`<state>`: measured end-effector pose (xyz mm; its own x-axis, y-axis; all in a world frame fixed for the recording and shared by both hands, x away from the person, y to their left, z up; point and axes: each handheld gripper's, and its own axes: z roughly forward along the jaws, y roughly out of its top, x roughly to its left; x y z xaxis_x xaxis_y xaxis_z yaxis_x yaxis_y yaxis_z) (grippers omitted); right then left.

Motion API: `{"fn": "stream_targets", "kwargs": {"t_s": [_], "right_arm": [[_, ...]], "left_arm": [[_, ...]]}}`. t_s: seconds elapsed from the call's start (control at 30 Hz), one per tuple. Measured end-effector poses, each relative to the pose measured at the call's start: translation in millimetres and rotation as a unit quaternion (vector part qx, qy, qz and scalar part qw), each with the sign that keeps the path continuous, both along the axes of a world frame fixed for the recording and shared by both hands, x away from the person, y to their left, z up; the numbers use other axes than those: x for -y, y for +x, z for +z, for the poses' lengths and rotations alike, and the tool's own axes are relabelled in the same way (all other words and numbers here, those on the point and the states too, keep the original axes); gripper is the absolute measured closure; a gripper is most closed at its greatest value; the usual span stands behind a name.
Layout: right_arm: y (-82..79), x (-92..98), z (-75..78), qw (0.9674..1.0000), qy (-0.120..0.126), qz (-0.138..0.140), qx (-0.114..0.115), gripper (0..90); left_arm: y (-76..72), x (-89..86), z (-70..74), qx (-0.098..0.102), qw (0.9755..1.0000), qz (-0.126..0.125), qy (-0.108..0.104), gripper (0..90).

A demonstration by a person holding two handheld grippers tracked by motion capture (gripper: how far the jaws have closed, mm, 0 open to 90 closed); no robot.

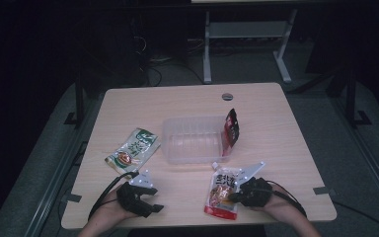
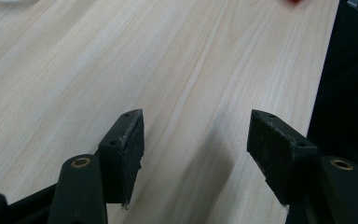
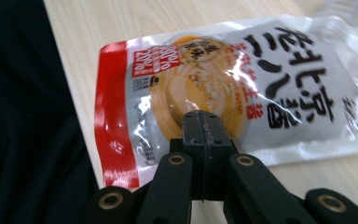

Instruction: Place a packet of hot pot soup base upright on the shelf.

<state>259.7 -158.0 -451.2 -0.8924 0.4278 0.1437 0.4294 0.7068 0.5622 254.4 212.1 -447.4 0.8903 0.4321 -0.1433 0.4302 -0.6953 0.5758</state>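
Presently, the right gripper (image 1: 233,196) lies low at the near right of the counter (image 1: 276,128), its jaws pressed together with nothing between them. In the right gripper view the closed tips (image 3: 204,122) sit over the printed face of the white and red sauce pouch (image 3: 223,88); whether they touch the film cannot be told. The pouch lies flat on the counter near its front edge, red band toward the person, and in the high view (image 1: 223,191) it rests just left of the right gripper, with its far end close to the clear plastic container (image 1: 192,139).

The left gripper (image 1: 150,205) sits at the near left of the counter, held in the person's left hand (image 1: 109,210). Its jaws stand spread apart, and the left gripper view shows only bare wood between the two pads (image 2: 130,149).

The container stands at mid-counter, open side up. A dark red packet (image 1: 231,132) leans upright against its right wall. A green and white packet (image 1: 133,149) lies flat to the container's left, apart from it. A round grey grommet (image 1: 227,96) is set in the counter near its far edge.
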Motion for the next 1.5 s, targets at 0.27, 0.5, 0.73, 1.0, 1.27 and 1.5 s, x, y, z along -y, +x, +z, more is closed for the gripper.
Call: {"fn": "stream_targets", "kwargs": {"t_s": [0.27, 0.5, 0.73, 1.0, 1.27, 1.5], "right_arm": [[-0.4, -34.7, -1.8, 0.9990, 0.007, 0.043, 0.009, 89.7], [1.8, -70.2, -1.2, 0.9971, 0.009, 0.073, 0.020, 89.8], [6.2, -93.3, 0.5, 0.9956, 0.014, 0.088, 0.028, 89.7], [8.5, -57.9, 12.7, 0.9985, 0.042, 0.022, 0.027, 75.6], [9.2, -9.8, 18.4, 0.9962, 0.059, -0.061, 0.021, 54.0], [7.4, 29.2, 18.9, 0.9900, 0.069, -0.121, 0.019, 49.0]], "left_arm": [[-0.1, 2.5, 0.0, 0.000, 1.0000, -0.001, 0.000, 36.2], [-0.4, 2.4, 0.8, -0.002, 1.0000, -0.004, 0.003, 36.3], [-1.0, 4.1, 2.3, 0.003, 1.0000, -0.003, -0.002, 38.4], [0.1, 18.2, 12.2, 0.027, 0.9993, -0.014, -0.020, 69.3], [5.6, 51.8, 20.4, 0.021, 0.9984, -0.047, -0.024, 89.7], [15.0, 77.4, 23.9, 0.033, 0.9970, -0.063, -0.031, 89.7]]}}
